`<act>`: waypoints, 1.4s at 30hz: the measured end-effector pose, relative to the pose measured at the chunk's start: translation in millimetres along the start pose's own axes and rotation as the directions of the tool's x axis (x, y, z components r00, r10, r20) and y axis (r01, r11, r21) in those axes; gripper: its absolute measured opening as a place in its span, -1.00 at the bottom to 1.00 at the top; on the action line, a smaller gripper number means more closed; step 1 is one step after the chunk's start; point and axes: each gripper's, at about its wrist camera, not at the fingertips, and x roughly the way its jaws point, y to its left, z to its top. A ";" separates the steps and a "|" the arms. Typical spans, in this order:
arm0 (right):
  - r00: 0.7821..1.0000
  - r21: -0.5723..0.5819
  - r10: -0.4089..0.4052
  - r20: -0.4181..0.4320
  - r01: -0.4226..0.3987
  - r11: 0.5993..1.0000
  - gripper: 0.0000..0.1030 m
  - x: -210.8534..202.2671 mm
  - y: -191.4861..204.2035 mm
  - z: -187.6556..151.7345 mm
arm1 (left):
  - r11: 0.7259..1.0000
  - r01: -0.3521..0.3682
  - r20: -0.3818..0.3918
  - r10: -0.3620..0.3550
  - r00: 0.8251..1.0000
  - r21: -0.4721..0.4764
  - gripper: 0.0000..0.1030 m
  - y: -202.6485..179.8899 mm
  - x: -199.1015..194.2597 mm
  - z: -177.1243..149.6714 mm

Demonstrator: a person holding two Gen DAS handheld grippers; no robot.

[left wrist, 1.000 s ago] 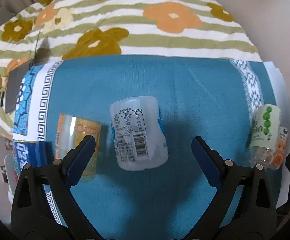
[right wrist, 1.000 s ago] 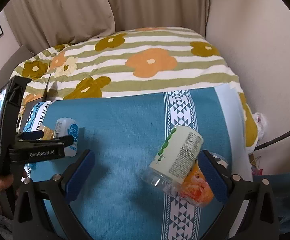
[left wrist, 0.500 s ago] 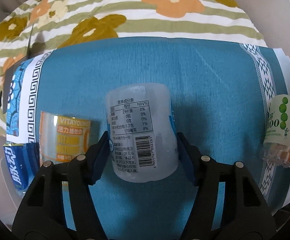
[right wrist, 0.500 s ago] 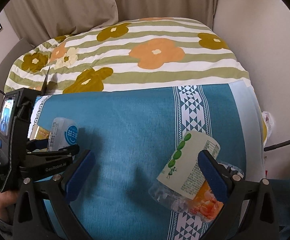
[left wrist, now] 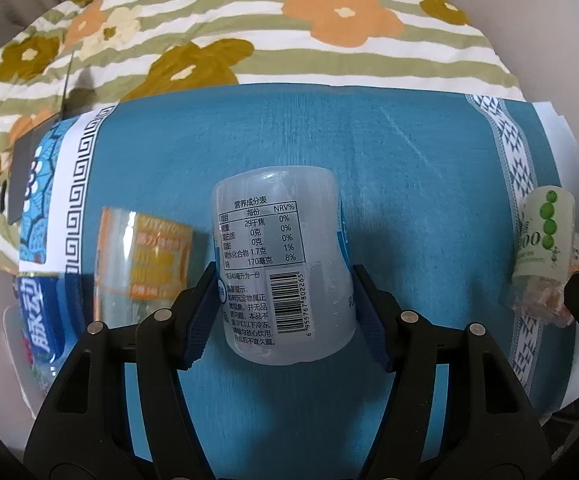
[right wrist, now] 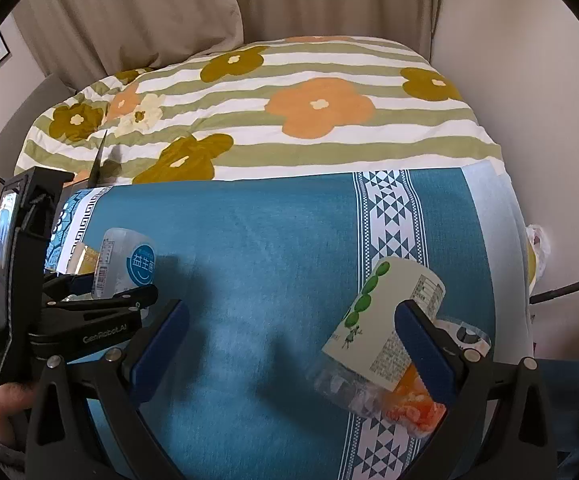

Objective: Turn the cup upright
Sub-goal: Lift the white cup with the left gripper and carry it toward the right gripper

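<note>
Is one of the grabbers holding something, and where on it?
The left gripper pinches the frosted cup by its two sides, near its nearer end. The right gripper is open, holding nothing.

**Bystanders on the bed**

Teal cloth [left wrist: 409, 184] with white patterned bands spread flat; floral striped quilt [left wrist: 289, 40] beyond it; orange-labelled clear cup [left wrist: 141, 264] lying at left; blue-labelled bottle [left wrist: 39, 320] at far left edge; beige curtain [right wrist: 137, 12] behind; dark cable [right wrist: 569, 284] at right.
</note>
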 end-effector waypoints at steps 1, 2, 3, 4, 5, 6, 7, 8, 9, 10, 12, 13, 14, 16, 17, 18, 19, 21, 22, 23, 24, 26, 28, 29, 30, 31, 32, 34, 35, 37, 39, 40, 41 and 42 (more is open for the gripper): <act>1.000 -0.003 0.002 0.005 -0.002 1.000 0.99 -2.7 1.0 -1.5 | 1.000 0.003 0.005 -0.003 1.000 -0.003 0.32 0.2 -3.7 -2.9; 1.000 -0.007 0.005 0.011 -0.004 1.000 0.99 -5.9 1.8 -3.9 | 1.000 0.008 0.012 -0.008 1.000 -0.003 0.32 0.2 -7.2 -6.0; 1.000 -0.010 0.007 0.016 -0.007 1.000 0.99 -8.2 2.3 -5.3 | 1.000 0.009 0.020 -0.009 1.000 -0.002 0.32 0.4 -11.4 -9.7; 1.000 -0.014 0.009 0.020 -0.009 1.000 0.99 -10.9 3.1 -7.1 | 1.000 0.010 0.028 -0.010 1.000 -0.002 0.32 0.1 -15.2 -13.1; 1.000 -0.018 0.010 0.026 -0.009 1.000 0.99 -13.7 3.9 -9.3 | 1.000 0.014 0.036 -0.014 0.999 -0.002 0.32 -0.2 -19.6 -17.5; 0.999 -0.022 0.010 0.031 -0.010 1.000 0.99 -16.6 4.7 -11.4 | 1.000 0.018 0.043 -0.018 0.999 -0.004 0.32 -0.4 -23.7 -21.9; 0.999 -0.026 0.013 0.038 -0.012 1.000 0.99 -20.2 6.1 -14.4 | 1.000 0.022 0.051 -0.022 0.998 -0.008 0.32 -0.3 -27.7 -26.5; 0.999 -0.031 0.015 0.045 -0.014 0.999 0.99 -23.6 6.2 -17.6 | 1.000 0.026 0.059 -0.025 0.998 -0.009 0.32 -0.1 -31.7 -32.0; 0.999 -0.034 0.016 0.048 -0.015 0.999 0.99 -26.0 6.9 -20.5 | 1.000 0.029 0.065 -0.028 0.997 -0.011 0.32 0.0 -35.2 -37.6; 0.999 -0.038 0.017 0.051 -0.015 0.999 0.99 -29.0 7.4 -25.0 | 0.999 0.032 0.072 -0.031 0.997 -0.013 0.32 -0.3 -38.5 -43.1; 0.998 -0.041 0.025 0.055 -0.023 0.999 0.99 -35.6 8.2 -34.4 | 0.999 0.040 0.087 -0.038 0.995 -0.017 0.32 -1.1 -44.9 -55.7; 0.998 -0.044 0.029 0.057 -0.026 0.999 0.99 -38.0 9.0 -38.5 | 0.999 0.042 0.093 -0.040 0.995 -0.022 0.32 -0.8 -47.4 -60.9; 0.998 -0.047 0.030 0.059 -0.027 0.999 0.99 -40.6 10.1 -42.6 | 0.999 0.045 0.100 -0.042 0.994 -0.028 0.32 -0.7 -50.6 -68.7; 0.997 -0.057 0.030 0.066 -0.027 0.998 0.99 -46.5 11.5 -53.8 | 0.998 0.047 0.106 -0.043 0.993 -0.031 0.32 -2.3 -54.2 -81.2; 0.997 -0.060 0.030 0.068 -0.026 0.998 0.99 -48.6 11.8 -58.2 | 0.999 0.045 0.106 -0.042 0.993 -0.030 0.32 -3.5 -55.2 -86.8; 0.997 -0.061 0.032 0.069 -0.028 0.998 0.99 -51.2 11.3 -63.1 | 0.999 0.044 0.106 -0.041 0.994 -0.026 0.32 -4.7 -56.2 -95.1; 0.997 -0.060 0.035 0.069 -0.031 0.998 0.99 -53.4 10.9 -69.0 | 0.999 0.043 0.104 -0.041 0.994 -0.024 0.32 -5.7 -56.9 -99.9; 0.997 -0.058 0.044 0.069 -0.040 0.997 0.99 -55.8 10.3 -79.2 | 0.999 0.041 0.100 -0.039 0.994 -0.023 0.32 -7.4 -56.9 -113.4; 0.997 -0.059 0.047 0.066 -0.043 0.997 0.99 -56.1 10.1 -86.5 | 0.999 0.044 0.095 -0.041 0.995 -0.022 0.32 -8.4 -56.1 -119.2; 0.997 -0.059 0.048 0.064 -0.044 0.997 0.99 -56.8 11.3 -90.9 | 0.999 0.045 0.088 -0.043 0.995 -0.023 0.32 -9.6 -54.5 -125.2; 0.997 -0.059 0.048 0.061 -0.045 0.997 0.99 -56.9 11.5 -95.9 | 0.999 0.047 0.081 -0.045 0.996 -0.021 0.32 -10.4 -52.2 -130.7; 0.997 -0.055 0.050 0.058 -0.047 0.997 0.99 -56.5 12.1 -104.6 | 0.999 0.050 0.066 -0.049 0.997 -0.014 0.32 -13.1 -47.1 -139.6; 0.997 -0.046 0.053 0.053 -0.050 0.998 0.99 -55.3 10.9 -112.3 | 0.998 0.059 0.054 -0.059 0.997 -0.002 0.32 -18.4 -41.7 -146.4; 0.997 -0.043 0.052 0.050 -0.050 0.998 0.99 -54.8 10.6 -115.7 | 0.998 0.061 0.051 -0.061 0.997 0.009 0.32 -22.1 -39.5 -148.6; 0.998 -0.041 0.050 0.046 -0.049 0.998 0.99 -53.9 10.3 -118.5 | 0.998 0.061 0.048 -0.062 0.997 0.019 0.32 -25.0 -37.4 -150.3; 0.998 -0.038 0.048 0.041 -0.047 0.998 0.99 -52.6 9.4 -121.4 | 0.998 0.060 0.043 -0.062 0.997 0.031 0.32 -29.2 -34.5 -152.0; 0.998 -0.036 0.047 0.039 -0.046 0.998 0.99 -52.2 8.2 -124.3 | 0.997 0.063 0.036 -0.065 0.997 0.038 0.32 -32.7 -31.3 -152.8; 0.998 -0.031 0.045 0.032 -0.044 0.999 0.99 -50.4 5.6 -129.5 | 0.996 0.073 0.023 -0.074 0.997 0.041 0.32 -38.3 -24.6 -154.7; 0.999 -0.029 0.044 0.029 -0.043 0.999 0.99 -49.4 4.5 -130.5 | 0.997 0.073 0.022 -0.074 0.997 0.040 0.32 -40.5 -22.0 -155.5; 0.999 -0.026 0.039 0.022 -0.039 0.999 0.99 -47.1 1.8 -132.8 | 0.996 0.075 0.017 -0.076 0.997 0.040 0.32 -43.7 -18.0 -155.8; 0.999 -0.023 0.034 0.017 -0.033 0.999 0.99 -46.4 -0.2 -136.0 | 0.997 0.071 0.024 -0.072 0.997 0.040 0.32 -45.7 -17.4 -155.8; 0.999 -0.021 0.032 0.015 -0.032 0.999 0.99 -46.2 -1.9 -137.6 | 0.997 0.070 0.026 -0.071 0.997 0.042 0.32 -46.7 -17.1 -155.6; 0.999 -0.018 0.032 0.013 -0.032 0.999 0.99 -46.1 -3.6 -139.0 | 0.997 0.068 0.026 -0.069 0.997 0.041 0.32 -47.2 -16.6 -155.4; 0.999 -0.015 0.033 0.011 -0.032 0.999 0.99 -45.9 -5.1 -139.7 | 0.997 0.065 0.027 -0.066 0.997 0.040 0.34 -47.8 -16.2 -154.9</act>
